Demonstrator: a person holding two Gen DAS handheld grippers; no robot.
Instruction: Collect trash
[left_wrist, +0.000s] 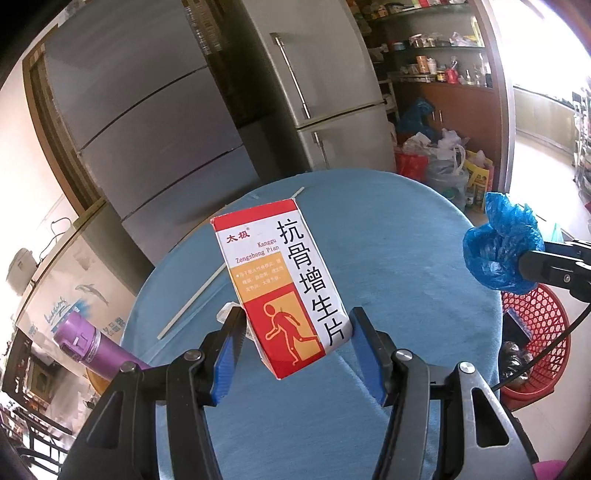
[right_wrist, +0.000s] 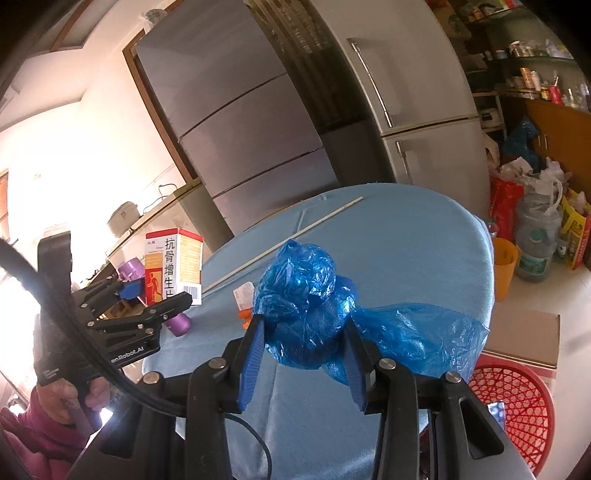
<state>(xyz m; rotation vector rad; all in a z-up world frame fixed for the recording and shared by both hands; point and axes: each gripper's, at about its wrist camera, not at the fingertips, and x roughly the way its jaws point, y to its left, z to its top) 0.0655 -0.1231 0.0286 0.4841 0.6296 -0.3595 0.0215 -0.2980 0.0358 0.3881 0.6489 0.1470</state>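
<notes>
My left gripper (left_wrist: 295, 325) is shut on a red, white and orange medicine box (left_wrist: 284, 280), held tilted above the blue-covered round table (left_wrist: 406, 236). The same box (right_wrist: 173, 266) and left gripper (right_wrist: 147, 295) show at the left of the right wrist view. My right gripper (right_wrist: 303, 328) is shut on a crumpled blue plastic bag (right_wrist: 306, 299), whose loose tail trails to the right. That bag (left_wrist: 498, 247) hangs at the right edge of the left wrist view, over a red mesh basket (left_wrist: 535, 325). The red basket (right_wrist: 517, 398) sits on the floor beside the table.
A thin white stick (right_wrist: 288, 240) and a small orange-and-white scrap (right_wrist: 245, 299) lie on the table. A purple bottle (left_wrist: 92, 343) lies near the left edge. Two grey fridges (left_wrist: 155, 122) stand behind; bags and bottles (left_wrist: 443, 162) crowd the floor at right. A hand (right_wrist: 70, 395) grips the left tool.
</notes>
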